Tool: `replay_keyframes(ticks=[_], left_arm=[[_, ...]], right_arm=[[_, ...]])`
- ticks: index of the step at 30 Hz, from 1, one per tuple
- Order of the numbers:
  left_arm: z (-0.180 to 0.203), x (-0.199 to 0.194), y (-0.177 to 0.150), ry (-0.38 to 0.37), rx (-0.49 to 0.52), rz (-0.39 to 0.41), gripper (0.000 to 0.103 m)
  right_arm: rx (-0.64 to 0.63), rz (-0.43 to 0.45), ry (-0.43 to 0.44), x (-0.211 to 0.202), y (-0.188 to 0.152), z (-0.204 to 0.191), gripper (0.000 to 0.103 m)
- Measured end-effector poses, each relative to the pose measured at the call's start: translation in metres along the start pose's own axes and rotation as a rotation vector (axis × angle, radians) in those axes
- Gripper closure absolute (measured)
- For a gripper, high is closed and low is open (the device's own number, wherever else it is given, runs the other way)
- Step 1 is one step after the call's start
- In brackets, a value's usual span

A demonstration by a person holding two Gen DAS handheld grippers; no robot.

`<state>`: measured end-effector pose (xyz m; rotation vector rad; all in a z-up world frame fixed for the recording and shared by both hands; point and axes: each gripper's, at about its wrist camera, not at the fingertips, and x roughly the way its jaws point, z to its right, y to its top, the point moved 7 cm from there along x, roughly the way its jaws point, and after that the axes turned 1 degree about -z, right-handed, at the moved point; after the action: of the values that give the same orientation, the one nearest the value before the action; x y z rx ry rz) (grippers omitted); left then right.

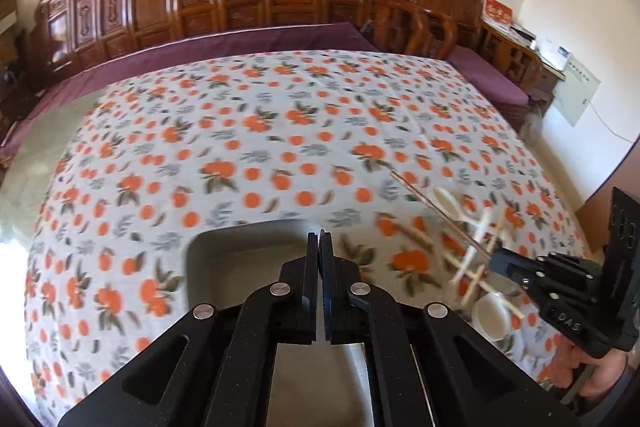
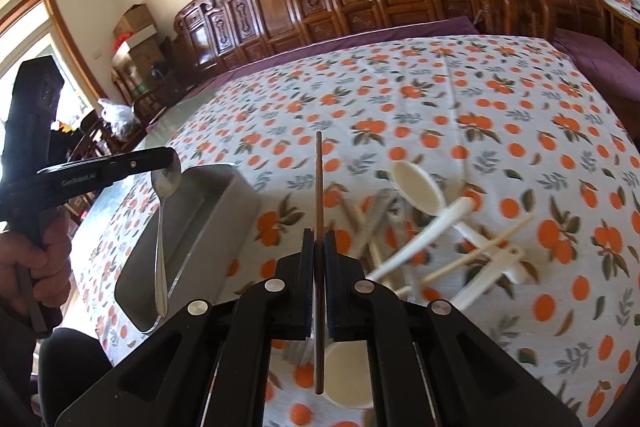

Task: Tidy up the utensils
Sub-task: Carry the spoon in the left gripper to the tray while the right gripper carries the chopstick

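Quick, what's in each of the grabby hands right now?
Left gripper: closed, holding a metal spoon by its bowl.
Right gripper: closed, holding a brown chopstick.

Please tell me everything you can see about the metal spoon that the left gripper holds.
The metal spoon is slim, shiny and silver-coloured, with a small oval bowl and a long thin handle that widens toward its end. The left gripper is shut on the bowl, so the spoon hangs almost straight down, handle lowest. It hangs in the air in front of the grey tray, near its rim. Only the gripper touches it, as far as the right wrist view shows.
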<state>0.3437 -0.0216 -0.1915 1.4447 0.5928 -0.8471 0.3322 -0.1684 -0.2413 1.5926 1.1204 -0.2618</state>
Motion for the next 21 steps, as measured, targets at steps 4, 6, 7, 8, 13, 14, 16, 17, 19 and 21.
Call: replay_keyframes(ticks=[4,6,7,8,13,14,16,17,19,21], left_arm=[[-0.021,0.002,-0.012,0.046,0.016,0.0,0.102],[-0.027,0.006,-0.019,0.074,0.036,-0.003,0.102],[-0.028,0.008,-0.022,0.078,0.04,-0.007,0.102],[-0.029,0.011,-0.024,0.078,0.044,-0.013,0.102],[-0.035,0.029,-0.04,0.087,0.05,-0.042,0.102],[-0.036,0.033,-0.042,0.083,0.049,-0.05,0.102],[-0.038,0.039,-0.046,0.071,0.037,-0.071,0.102],[-0.039,0.041,-0.047,0.069,0.032,-0.075,0.102],[-0.041,0.044,-0.049,0.068,0.027,-0.086,0.102],[-0.043,0.048,-0.049,0.06,0.016,-0.092,0.102]], right_arm=[[-0.038,-0.015,0.01,0.01,-0.003,-0.02,0.097],[-0.055,-0.025,0.013,0.014,-0.004,-0.029,0.097],[-0.059,-0.027,0.014,0.015,-0.005,-0.031,0.097],[-0.065,-0.03,0.016,0.017,-0.005,-0.034,0.097],[-0.082,-0.038,0.02,0.021,-0.008,-0.044,0.097],[-0.086,-0.04,0.02,0.021,-0.009,-0.045,0.097],[-0.098,-0.041,0.024,0.021,-0.01,-0.05,0.097],[-0.101,-0.04,0.026,0.021,-0.01,-0.052,0.097],[-0.106,-0.038,0.032,0.021,-0.011,-0.056,0.097],[-0.113,-0.034,0.036,0.02,-0.01,-0.06,0.097]])
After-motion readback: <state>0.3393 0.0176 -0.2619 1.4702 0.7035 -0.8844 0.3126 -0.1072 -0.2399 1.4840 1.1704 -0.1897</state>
